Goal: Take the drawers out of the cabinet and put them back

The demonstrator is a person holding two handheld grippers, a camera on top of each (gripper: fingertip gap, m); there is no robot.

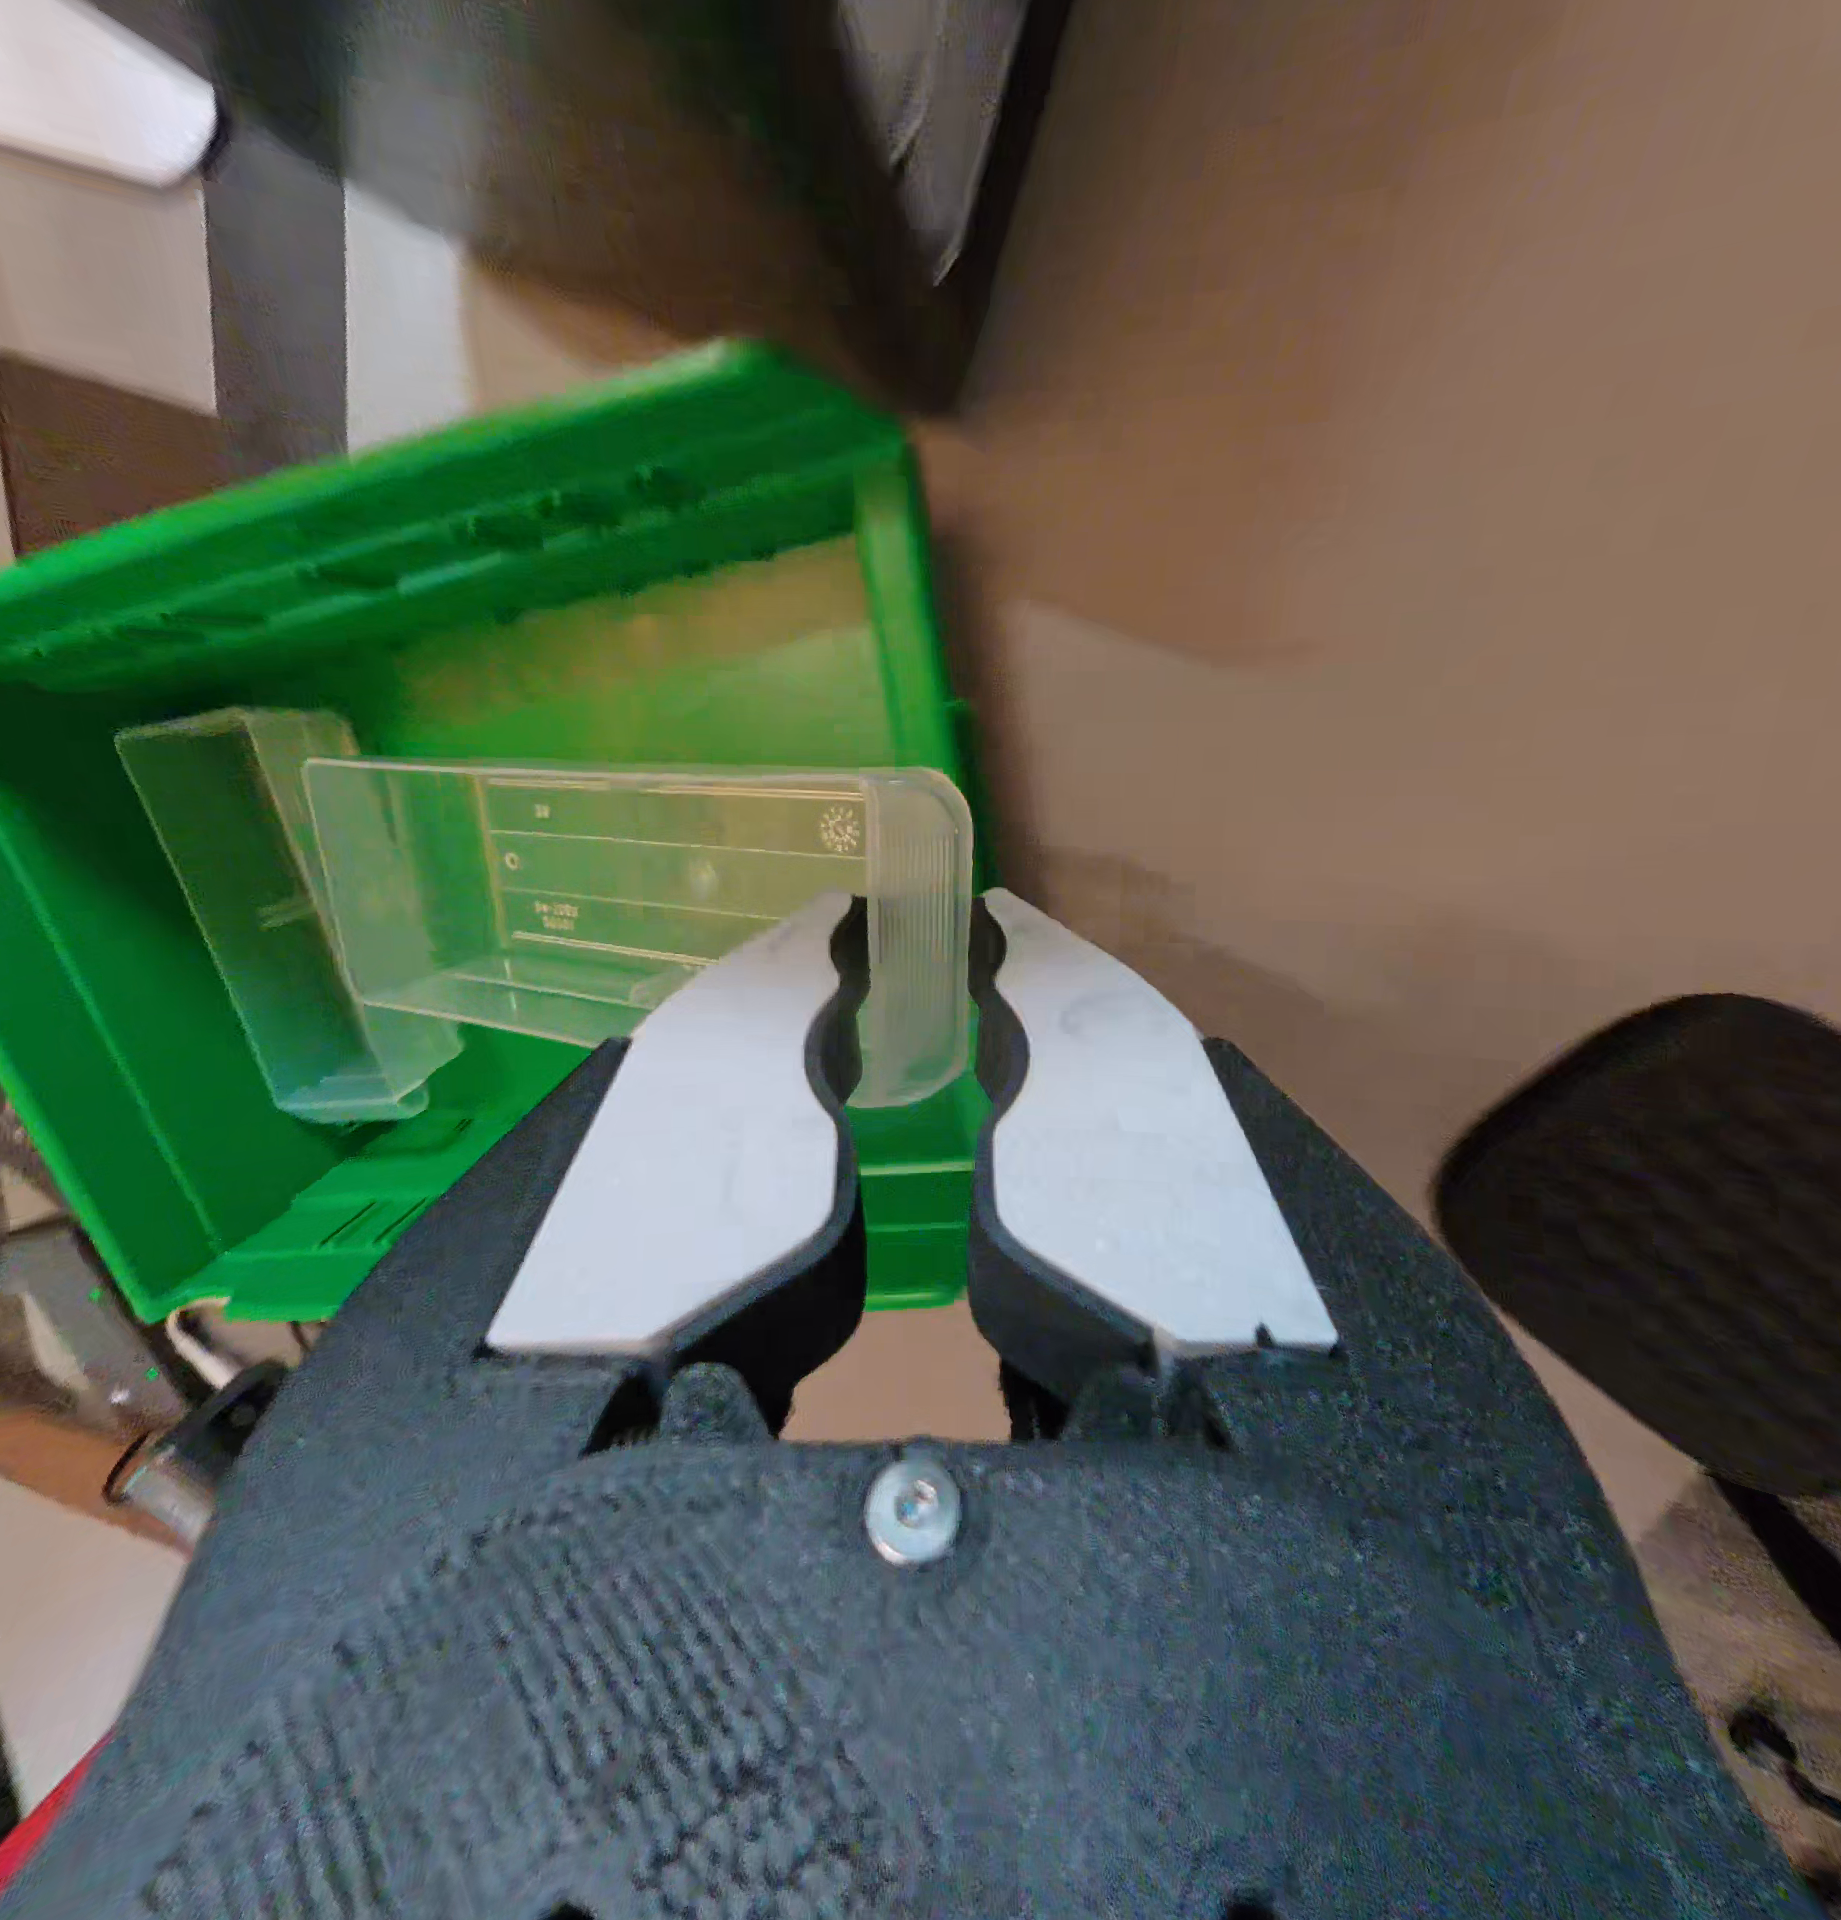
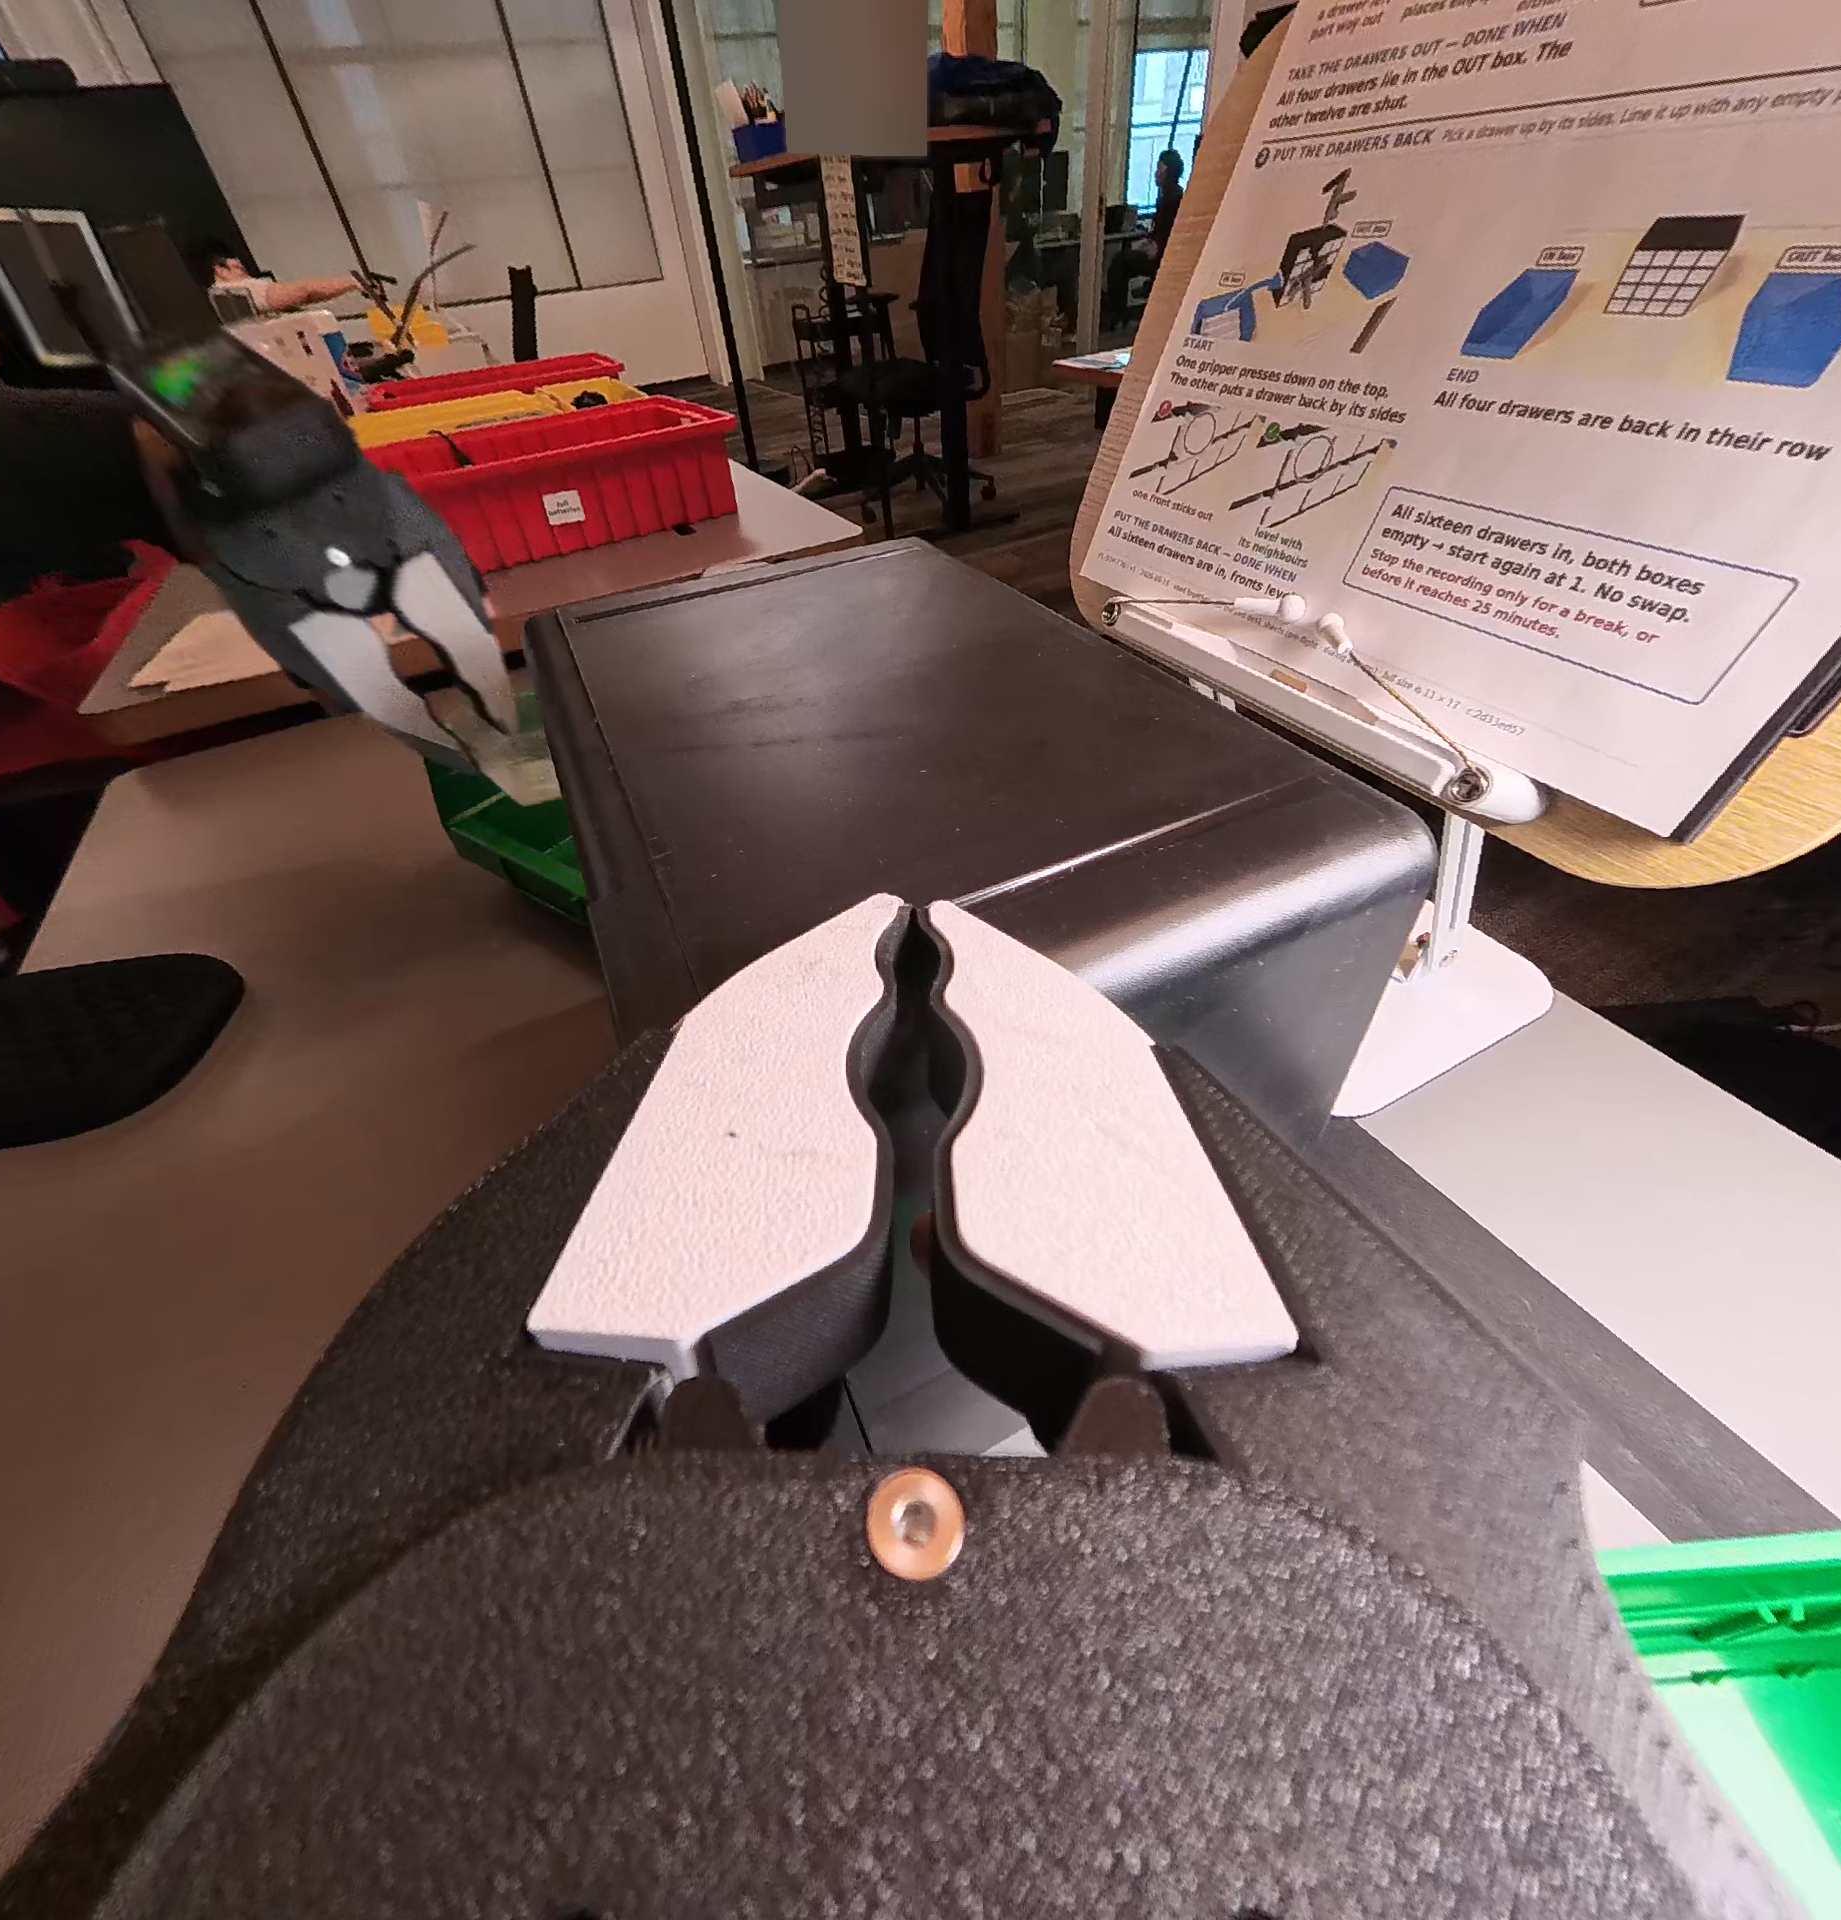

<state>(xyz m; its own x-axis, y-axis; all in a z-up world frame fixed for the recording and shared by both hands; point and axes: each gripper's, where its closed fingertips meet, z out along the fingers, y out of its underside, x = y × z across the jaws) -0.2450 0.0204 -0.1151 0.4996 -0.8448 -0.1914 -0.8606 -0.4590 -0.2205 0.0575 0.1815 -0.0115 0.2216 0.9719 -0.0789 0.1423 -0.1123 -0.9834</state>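
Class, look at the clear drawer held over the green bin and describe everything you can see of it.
The clear drawer is a small, see-through plastic tray with thin walls, faint moulded lines and a ribbed, rounded front. It hangs tilted on its side above the green bin, empty as far as can be seen. The left tool holds its front between two grey fingers. A second clear drawer lies behind it.

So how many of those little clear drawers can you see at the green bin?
2. One clear drawer lies inside the green bin; the other drawer is held over it by the left gripper. Others may be hidden.
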